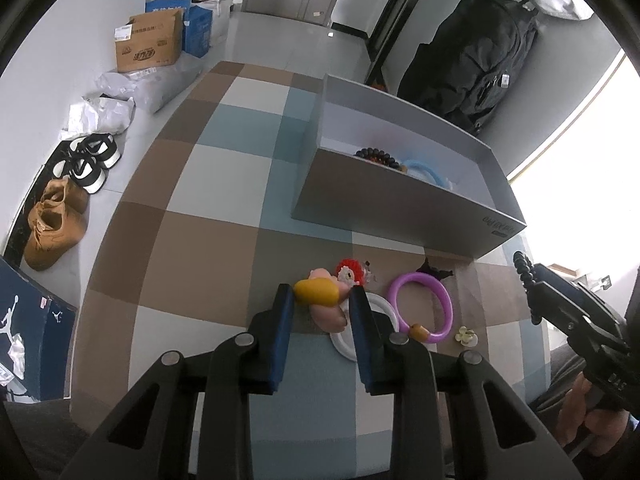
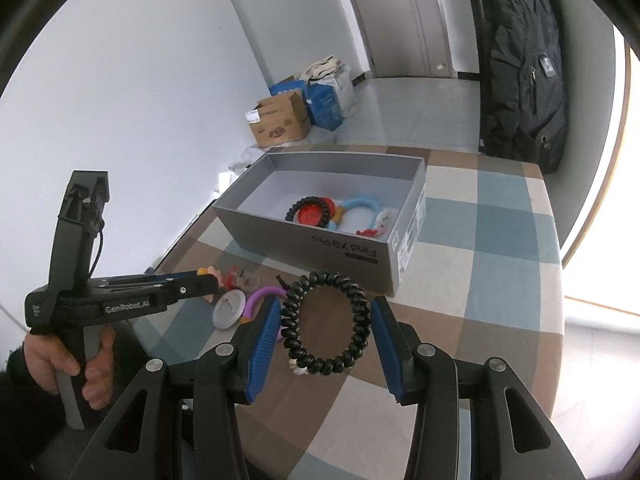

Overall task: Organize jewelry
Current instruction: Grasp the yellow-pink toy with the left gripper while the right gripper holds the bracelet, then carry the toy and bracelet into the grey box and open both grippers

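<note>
My left gripper (image 1: pixel 321 300) is shut on a yellow and pink hair clip (image 1: pixel 320 292), low over the checked table. Beside it lie a white ring (image 1: pixel 380 304), a purple bangle (image 1: pixel 424 306), a red flower piece (image 1: pixel 350 270) and a small cream flower (image 1: pixel 466 336). My right gripper (image 2: pixel 326 328) is shut on a black spiral hair tie (image 2: pixel 326 324), held above the table in front of the grey box (image 2: pixel 340 248). The box holds a black and red tie (image 2: pixel 310 210) and a light blue bangle (image 2: pixel 360 208).
A black backpack (image 2: pixel 520 68) leans at the far right. On the floor to the left stand cardboard boxes (image 1: pixel 150 44), plastic bags and shoes (image 1: pixel 56 220). The table edge (image 1: pixel 120 216) curves along the left.
</note>
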The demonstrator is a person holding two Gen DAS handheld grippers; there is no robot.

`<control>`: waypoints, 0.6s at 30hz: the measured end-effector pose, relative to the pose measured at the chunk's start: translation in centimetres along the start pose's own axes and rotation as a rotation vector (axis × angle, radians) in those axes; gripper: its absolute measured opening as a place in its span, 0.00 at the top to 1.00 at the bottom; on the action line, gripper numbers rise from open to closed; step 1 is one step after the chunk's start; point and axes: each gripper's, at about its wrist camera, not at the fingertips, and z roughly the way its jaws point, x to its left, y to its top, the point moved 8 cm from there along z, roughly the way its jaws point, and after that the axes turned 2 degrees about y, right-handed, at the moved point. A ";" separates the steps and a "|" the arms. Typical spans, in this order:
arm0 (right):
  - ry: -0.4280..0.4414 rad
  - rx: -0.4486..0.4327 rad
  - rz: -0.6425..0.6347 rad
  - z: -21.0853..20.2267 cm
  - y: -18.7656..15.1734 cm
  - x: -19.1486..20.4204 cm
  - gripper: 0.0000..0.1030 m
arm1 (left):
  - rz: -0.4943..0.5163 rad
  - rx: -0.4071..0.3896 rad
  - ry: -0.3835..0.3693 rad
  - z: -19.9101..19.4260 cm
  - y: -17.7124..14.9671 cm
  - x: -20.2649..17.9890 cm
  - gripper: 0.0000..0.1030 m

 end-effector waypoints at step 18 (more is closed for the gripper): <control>0.046 -0.069 0.041 -0.8 2.1 0.8 0.56 | -0.031 -0.123 -0.058 -3.3 2.4 -0.4 0.78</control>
